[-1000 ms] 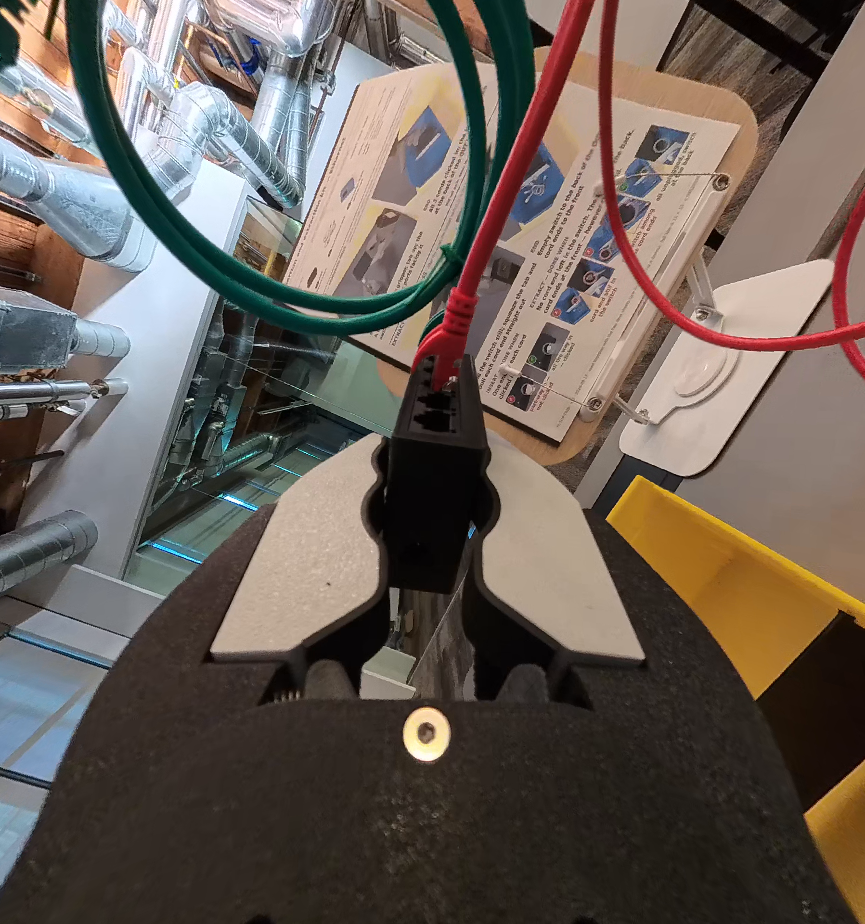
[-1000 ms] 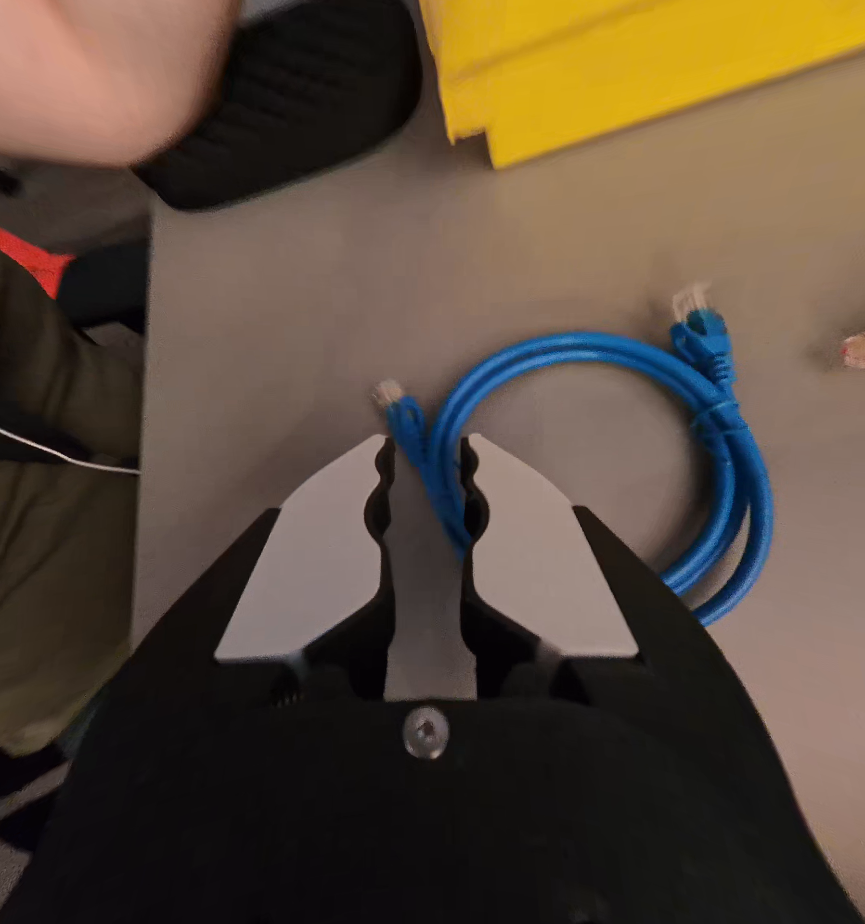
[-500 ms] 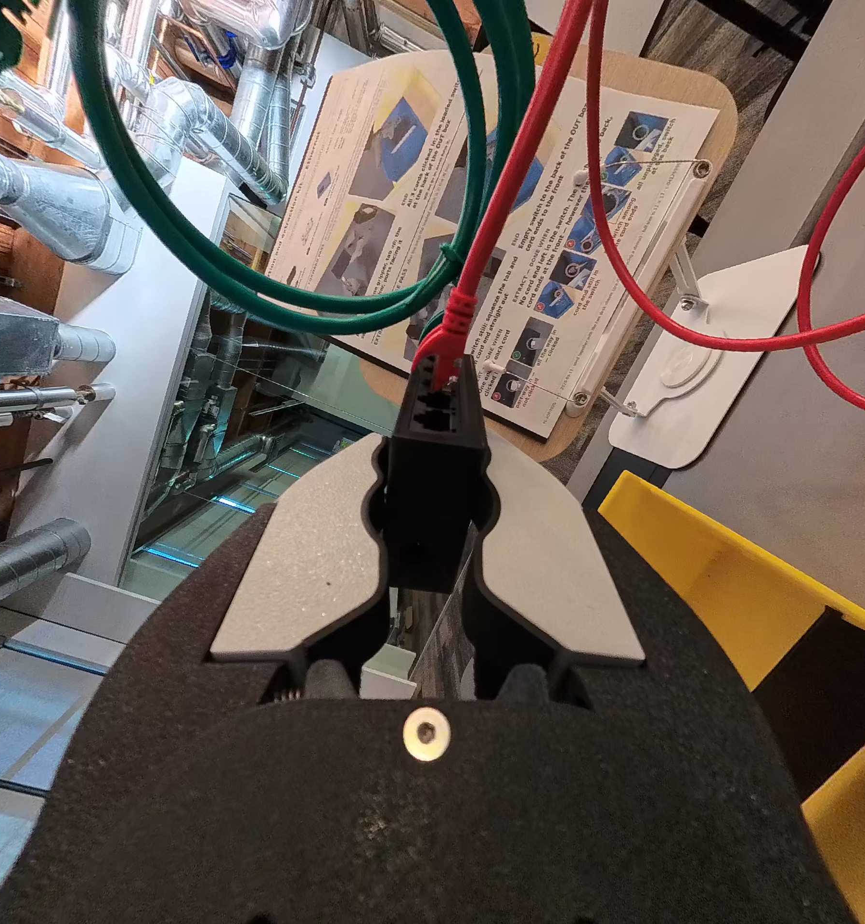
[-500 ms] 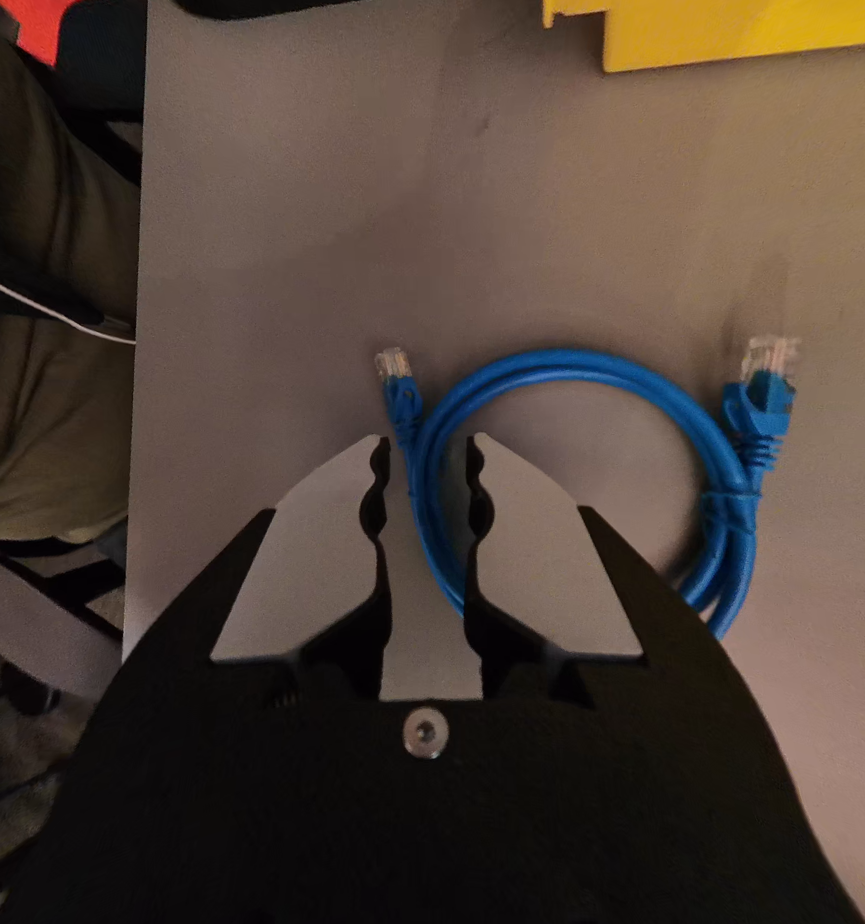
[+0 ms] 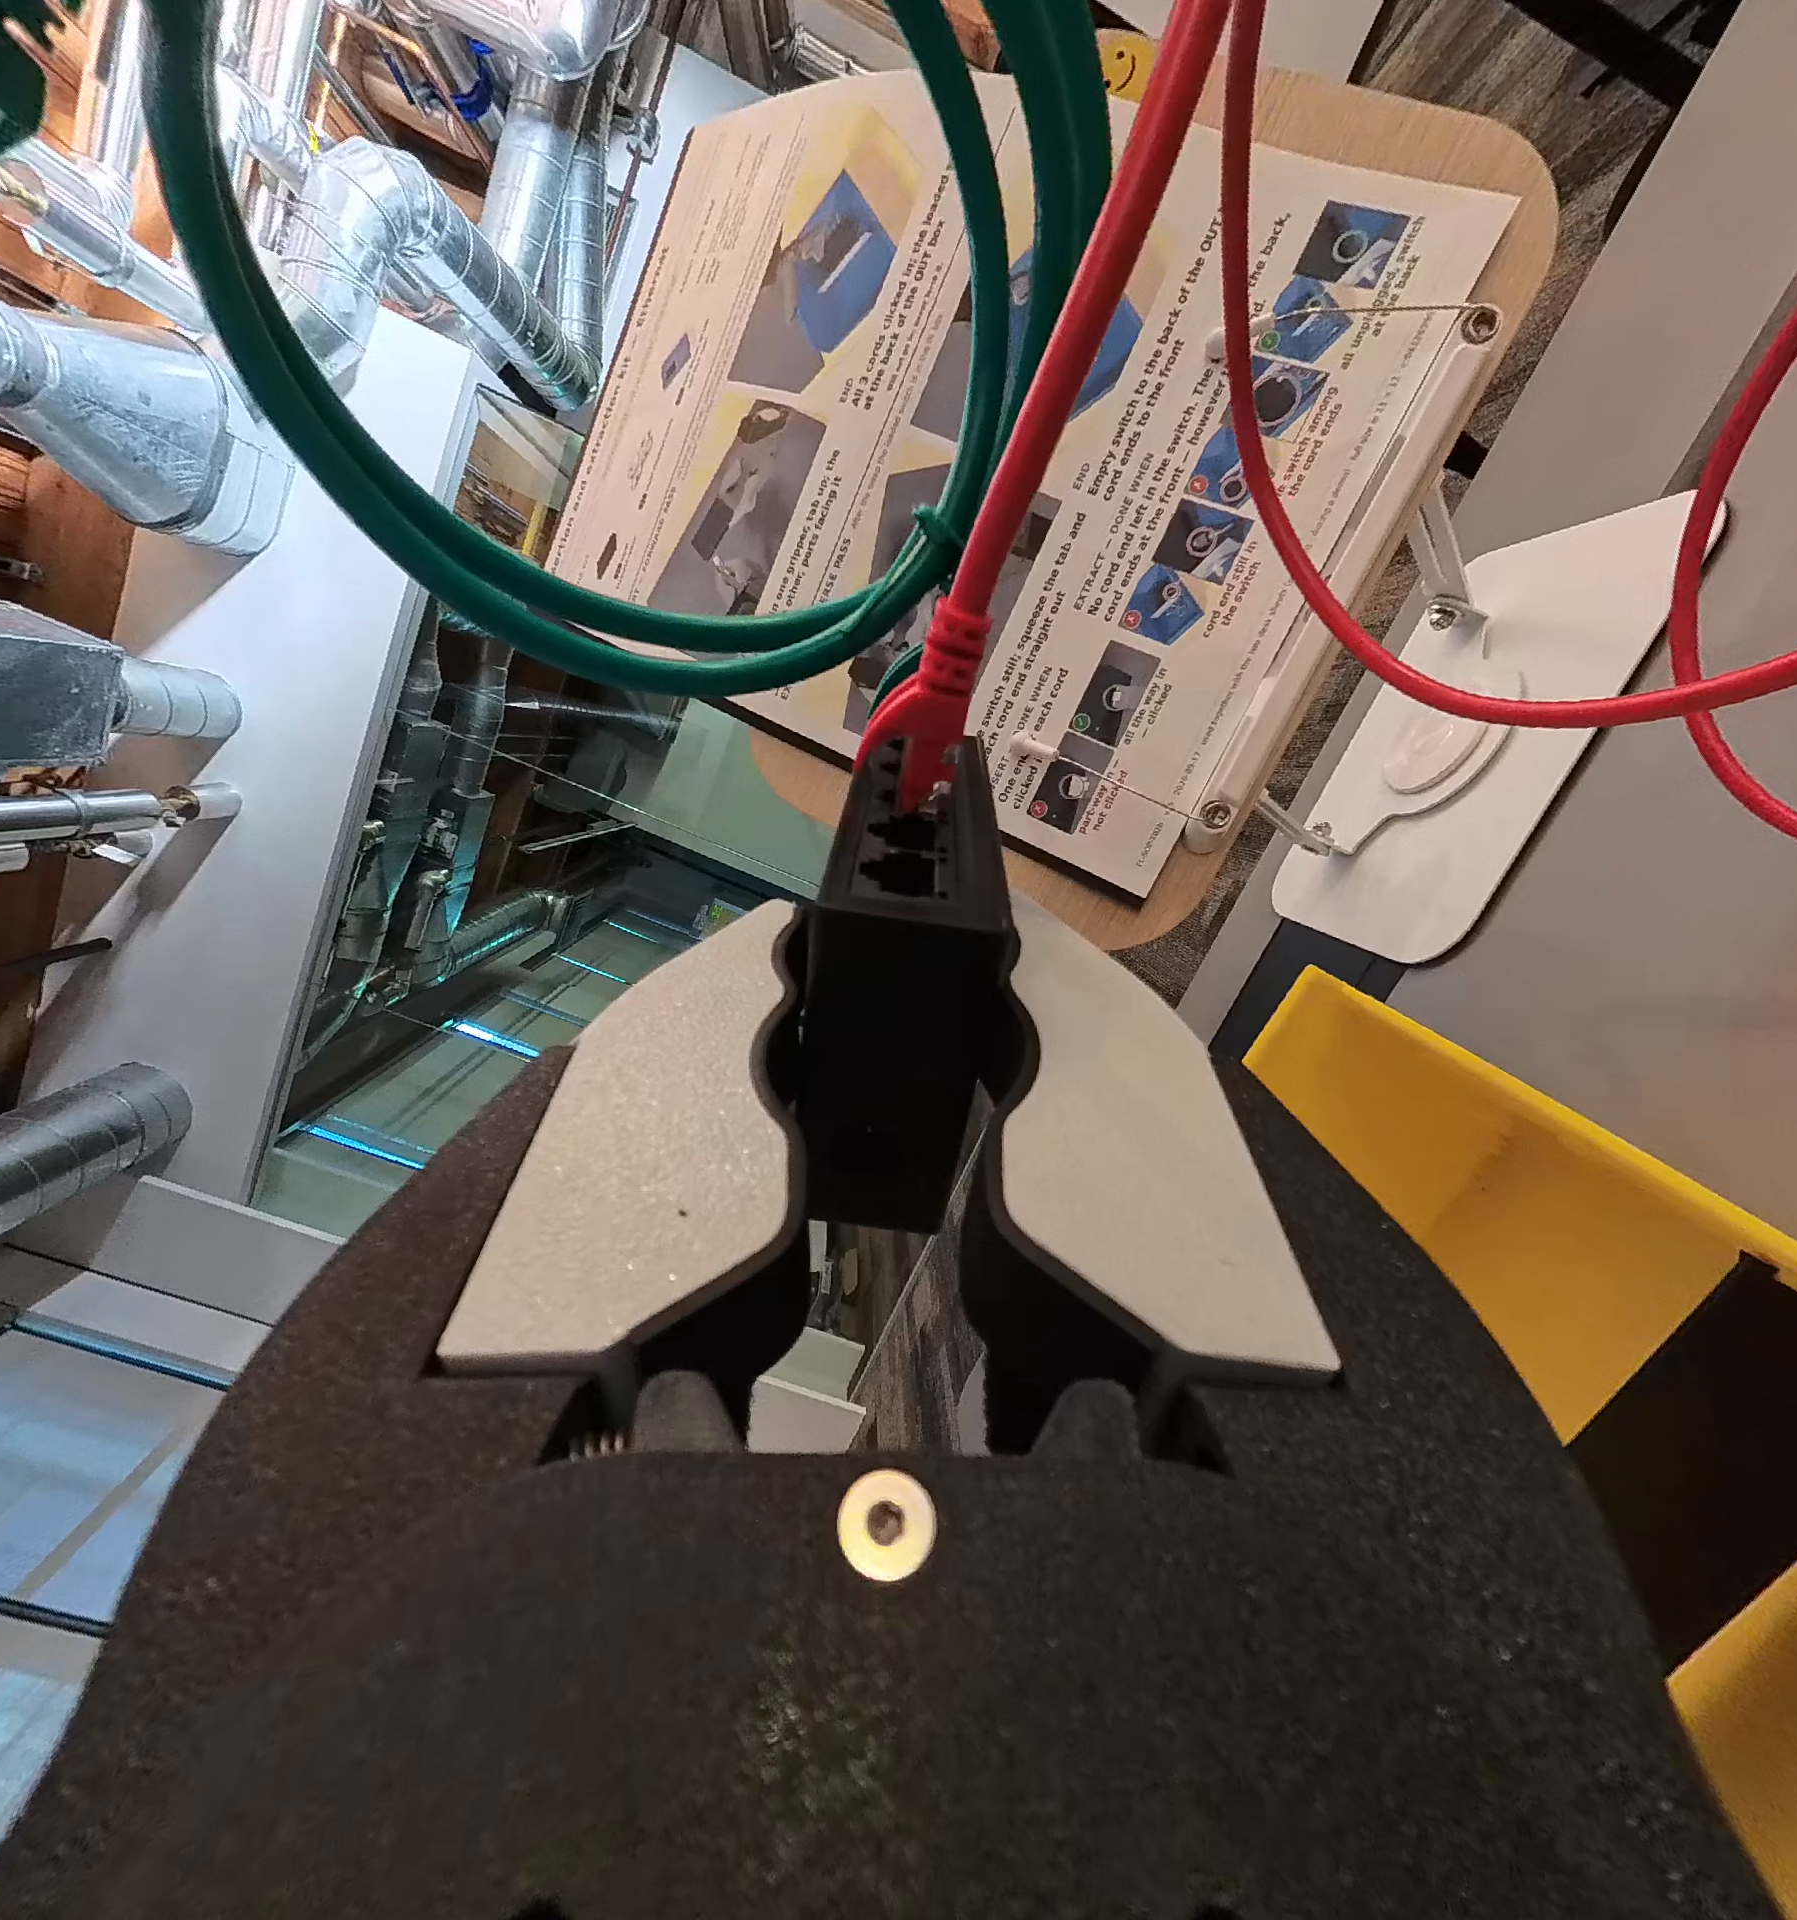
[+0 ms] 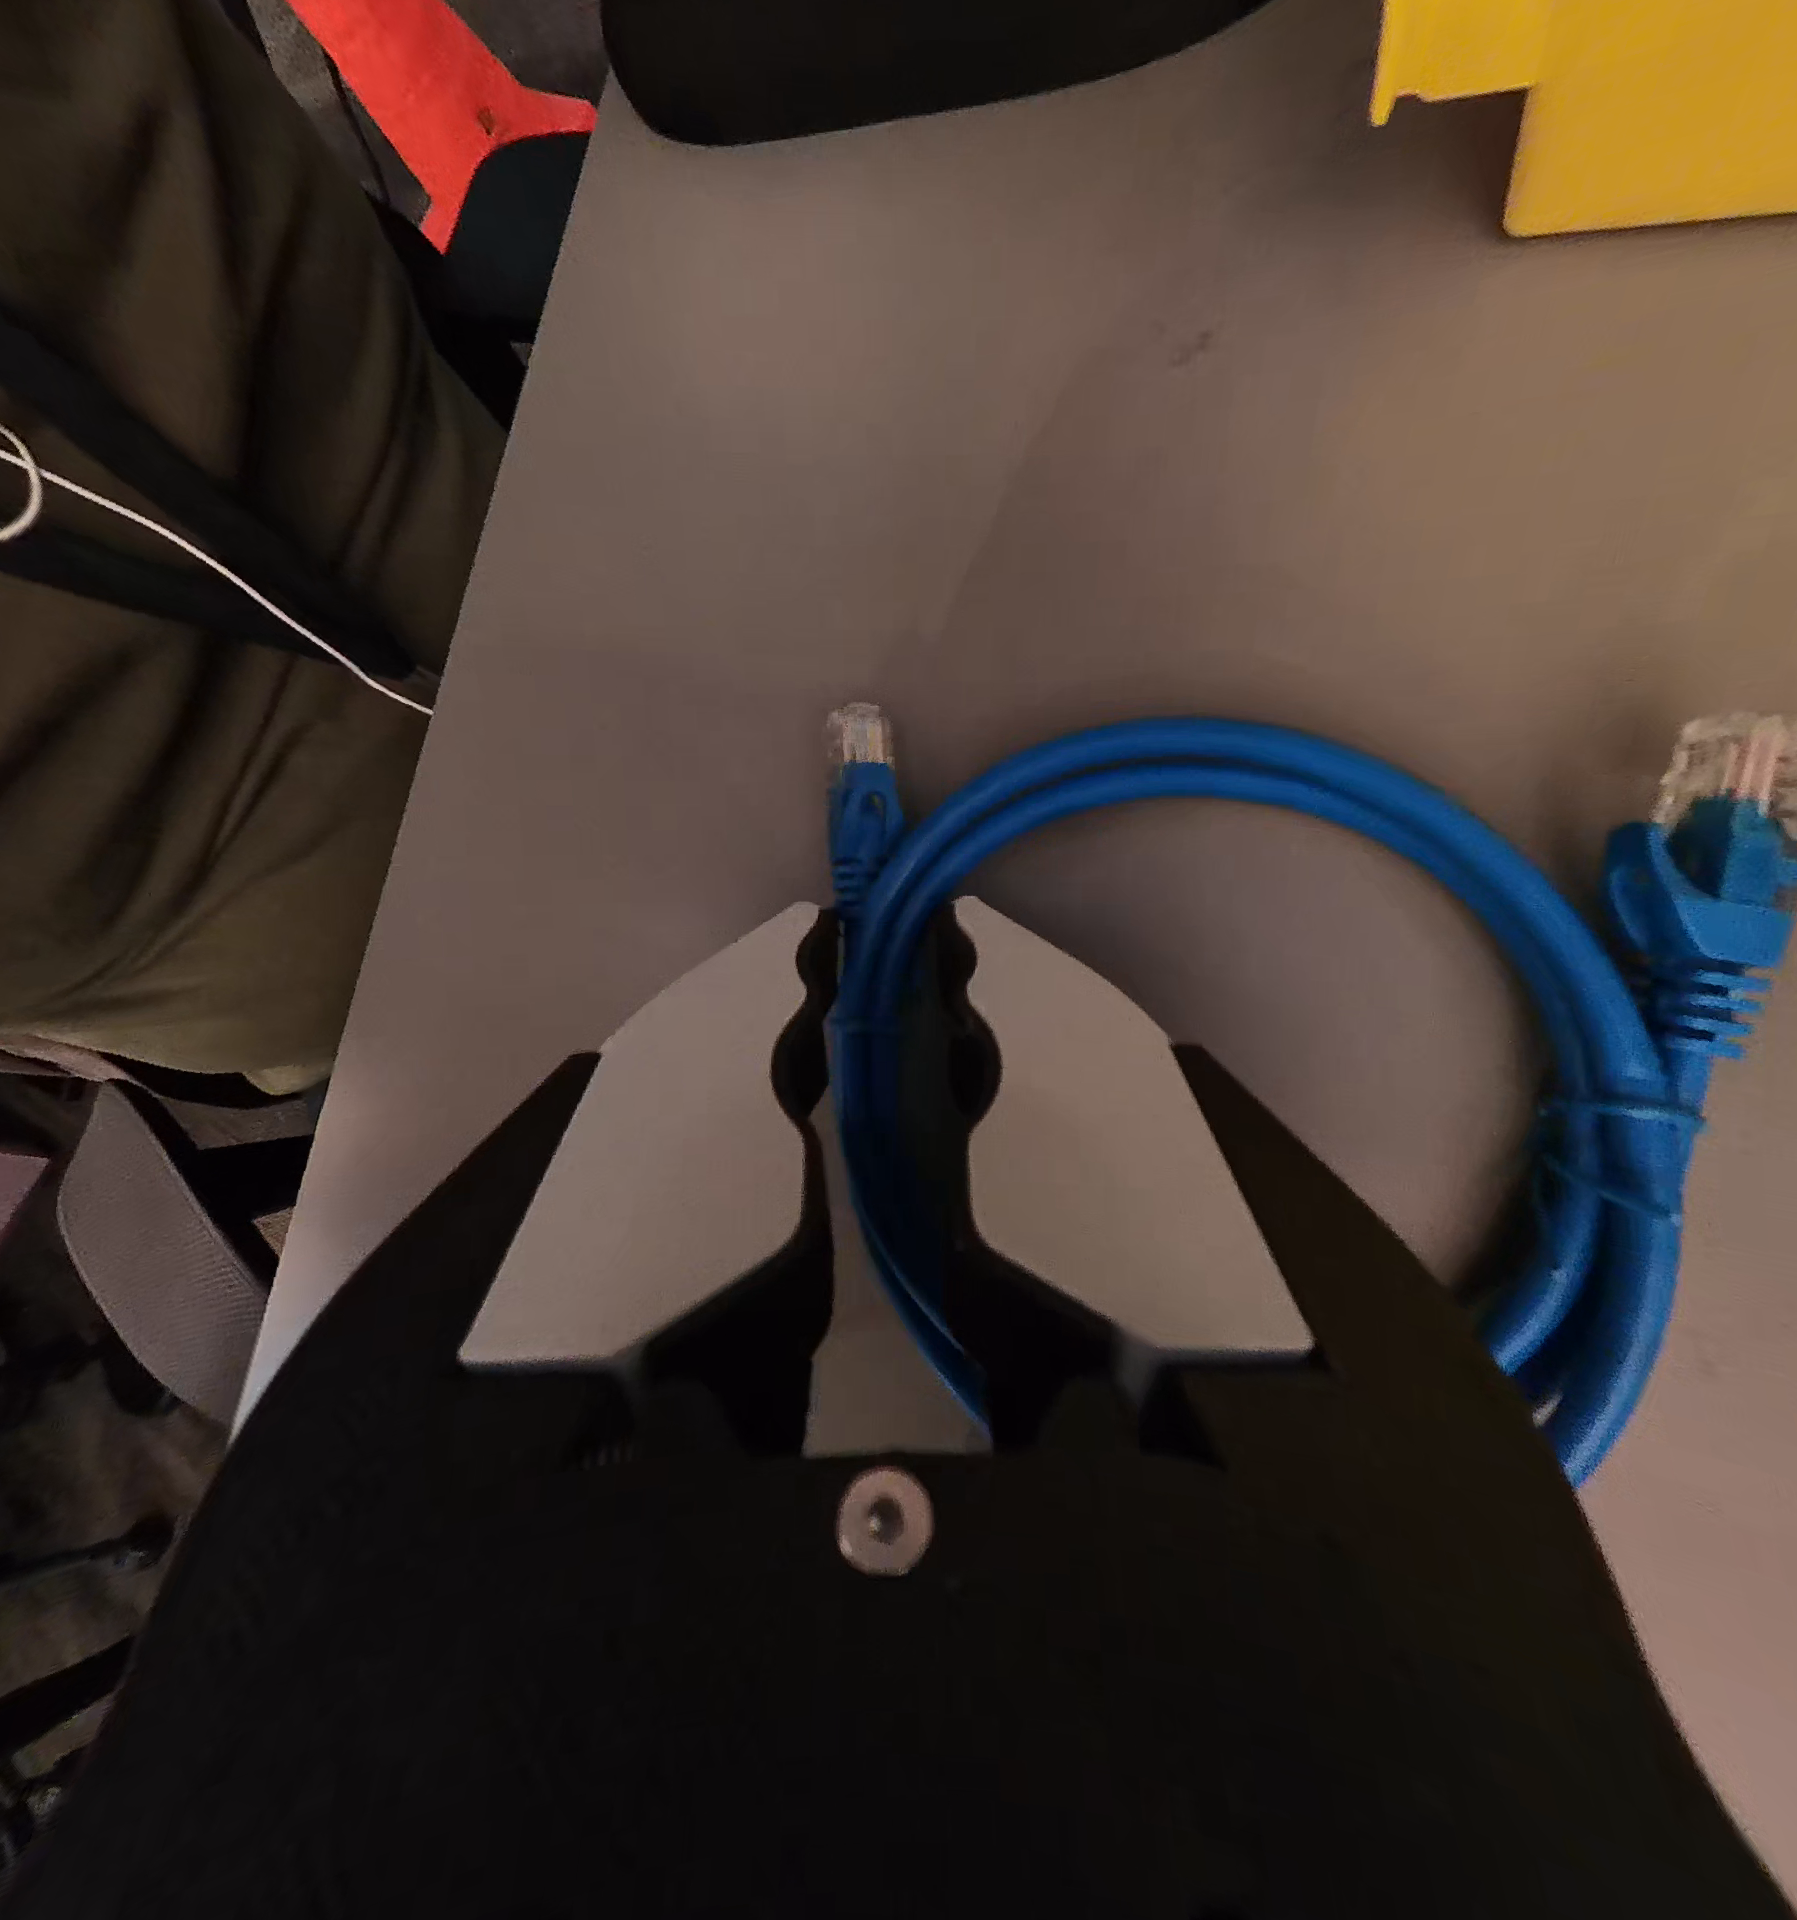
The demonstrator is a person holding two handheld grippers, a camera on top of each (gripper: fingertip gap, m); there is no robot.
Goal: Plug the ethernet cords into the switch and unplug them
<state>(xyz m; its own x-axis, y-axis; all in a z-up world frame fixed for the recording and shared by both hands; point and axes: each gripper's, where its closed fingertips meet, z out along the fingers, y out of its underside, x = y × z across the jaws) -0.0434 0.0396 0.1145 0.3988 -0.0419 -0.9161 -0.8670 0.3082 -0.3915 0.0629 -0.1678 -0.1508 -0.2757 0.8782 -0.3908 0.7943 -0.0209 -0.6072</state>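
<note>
Left gripper (image 5: 899, 997) is pinching a black switch (image 5: 909, 997), red cord (image 5: 951, 665) plugged at twelve o'clock. Right gripper (image 6: 889, 935) is straddling, spread, a blue cord (image 6: 1289, 790).

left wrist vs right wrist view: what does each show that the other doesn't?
Left wrist view only: the left gripper shut on the small black plastic switch, a red ethernet cord plugged into it, a looped green ethernet cord hanging alongside, and a printed instruction board.

Right wrist view only: the right gripper, open, straddling the coiled blue ethernet cord, which lies on the grey table with both plugs free.

Both: a yellow plastic bin at the edge.
</note>
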